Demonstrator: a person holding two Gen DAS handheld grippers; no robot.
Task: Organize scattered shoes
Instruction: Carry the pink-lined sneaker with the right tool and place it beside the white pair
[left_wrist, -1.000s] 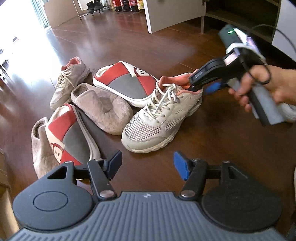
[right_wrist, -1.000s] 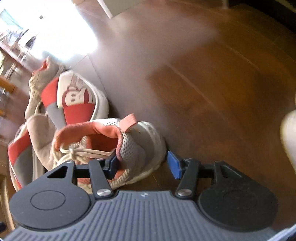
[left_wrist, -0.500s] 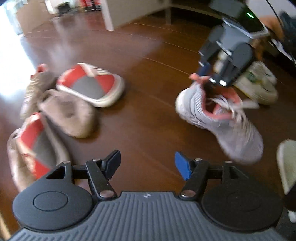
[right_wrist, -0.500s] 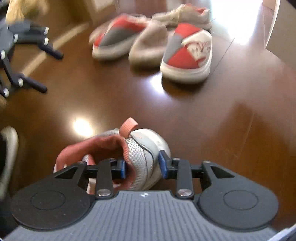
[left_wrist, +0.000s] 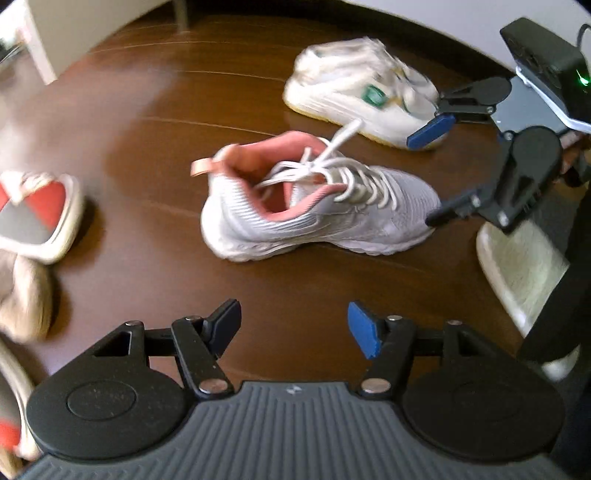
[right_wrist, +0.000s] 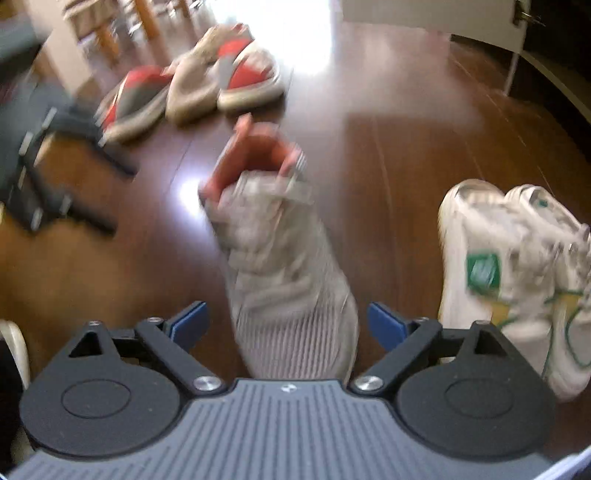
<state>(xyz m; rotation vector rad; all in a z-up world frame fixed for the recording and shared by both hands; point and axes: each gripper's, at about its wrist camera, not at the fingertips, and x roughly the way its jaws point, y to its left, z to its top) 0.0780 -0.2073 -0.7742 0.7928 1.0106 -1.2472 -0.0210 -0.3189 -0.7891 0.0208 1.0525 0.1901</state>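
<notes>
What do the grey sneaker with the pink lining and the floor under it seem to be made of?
Grey sneaker: apparently knit mesh fabric, matte, with ribbed lines on its side, and a white foam-like sole. Floor: probably polished dark wood planks, glossy, with visible seams and reflections.

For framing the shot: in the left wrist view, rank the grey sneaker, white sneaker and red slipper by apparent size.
1. grey sneaker, largest.
2. white sneaker, though farther away.
3. red slipper, smallest, partly cut off by the frame's edge.
</notes>
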